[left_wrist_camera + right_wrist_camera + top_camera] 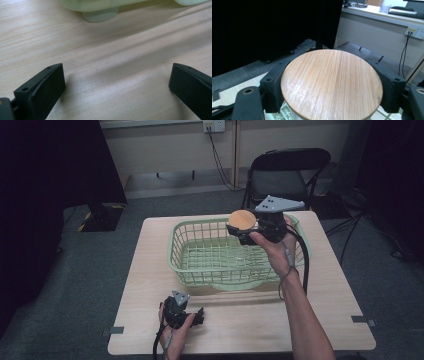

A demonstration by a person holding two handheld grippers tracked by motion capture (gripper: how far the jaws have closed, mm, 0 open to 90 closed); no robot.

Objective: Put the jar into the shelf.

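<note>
Grey carpet surrounds the pale wooden bench (320,310). Above the far rim of the green plastic lattice basket (200,265), the right tongs (239,231) grip a round wood-lidded jar (242,219); placing it inside likely remains. Near the basket's front, the left tongs (200,314) rest open and empty.

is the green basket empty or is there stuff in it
Empty: in the high view the green basket shows only its bare mesh floor. The wooden-lidded jar is above its far rim, clamped in the right tool.
</note>
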